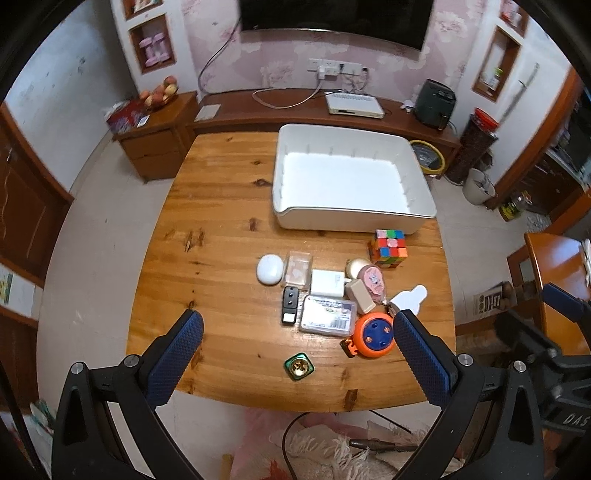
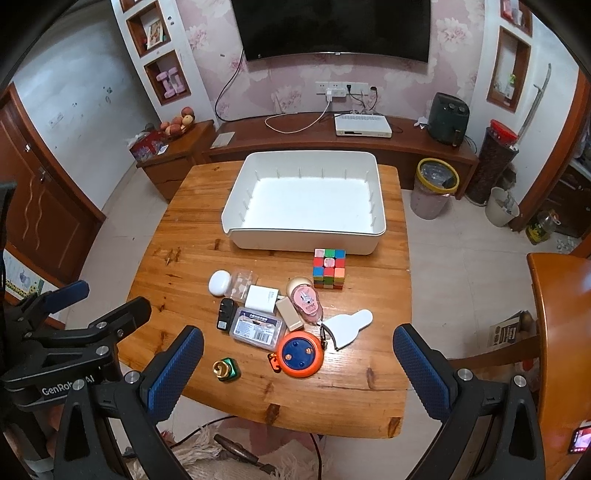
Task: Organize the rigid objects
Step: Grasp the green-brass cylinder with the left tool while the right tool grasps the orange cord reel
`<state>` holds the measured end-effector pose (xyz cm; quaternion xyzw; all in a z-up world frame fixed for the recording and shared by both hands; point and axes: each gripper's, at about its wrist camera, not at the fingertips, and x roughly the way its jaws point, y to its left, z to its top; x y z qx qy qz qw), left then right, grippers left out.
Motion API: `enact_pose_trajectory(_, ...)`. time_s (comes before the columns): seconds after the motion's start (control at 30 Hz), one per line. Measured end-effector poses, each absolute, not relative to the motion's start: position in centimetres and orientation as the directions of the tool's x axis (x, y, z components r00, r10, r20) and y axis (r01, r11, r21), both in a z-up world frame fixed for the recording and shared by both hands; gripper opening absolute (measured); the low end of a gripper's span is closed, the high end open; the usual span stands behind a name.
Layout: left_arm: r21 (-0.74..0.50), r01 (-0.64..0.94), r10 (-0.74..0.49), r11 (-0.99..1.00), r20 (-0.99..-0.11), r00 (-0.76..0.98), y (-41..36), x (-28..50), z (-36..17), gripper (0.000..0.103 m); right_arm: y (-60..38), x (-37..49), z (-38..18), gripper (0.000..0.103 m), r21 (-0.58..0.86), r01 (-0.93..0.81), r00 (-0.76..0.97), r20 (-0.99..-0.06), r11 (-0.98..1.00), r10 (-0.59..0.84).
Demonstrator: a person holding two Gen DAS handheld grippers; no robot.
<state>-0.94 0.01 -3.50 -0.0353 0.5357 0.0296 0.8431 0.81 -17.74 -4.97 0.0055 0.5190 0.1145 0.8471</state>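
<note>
Crowding the table (image 2: pixel 192 236) before the white bin (image 2: pixel 306 240): small clutter.

Television (image 2: pixel 334 27): top cut off by the frame at 12 o'clock in both views. Gold-topped round item (image 2: pixel 295 285): largely hidden behind the pink correction-tape dispenser (image 2: pixel 306 301); identity unclear. Clear plastic box (image 2: pixel 256 328): label print too small to read. Right gripper (image 2: pixel 297 363): body cut off at 6 o'clock. Phone screen (image 2: pixel 580 441): clipped at 4 o'clock, content indistinct. Alcove shelf contents (image 1: pixel 495 75): too small to identify.
</note>
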Motion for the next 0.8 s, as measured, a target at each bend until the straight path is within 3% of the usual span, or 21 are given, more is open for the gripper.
enact_pose_trajectory(0.23,-0.052,-0.236,0.037,0.970,-0.932,0.360,3.7,-0.6,-6.7,0.102,-18.7,2.0,-6.8,0.103,0.105,-0.203,0.461,-0.867,0.973,0.190)
enact_pose_trajectory(0.43,-0.018,-0.265,0.063,0.964,-0.955,0.291,4.5,-0.8,-10.8,0.102,-17.7,2.3,-10.5,0.103,0.084,-0.264,0.481,-0.852,0.961,0.206)
enact_pose_trajectory(0.63,-0.045,-0.215,-0.002,0.976,-0.980,0.199,3.4,-0.7,-15.8,0.102,-16.4,1.6,-15.2,0.099,0.033,-0.339,0.505,-0.837,0.940,0.212)
enact_pose_trajectory(0.8,-0.136,-0.267,-0.111,0.954,-0.988,0.108,3.3,-1.0,-20.6,0.102,-15.9,0.8,-20.0,0.096,0.082,-0.378,0.443,-0.859,0.922,0.258)
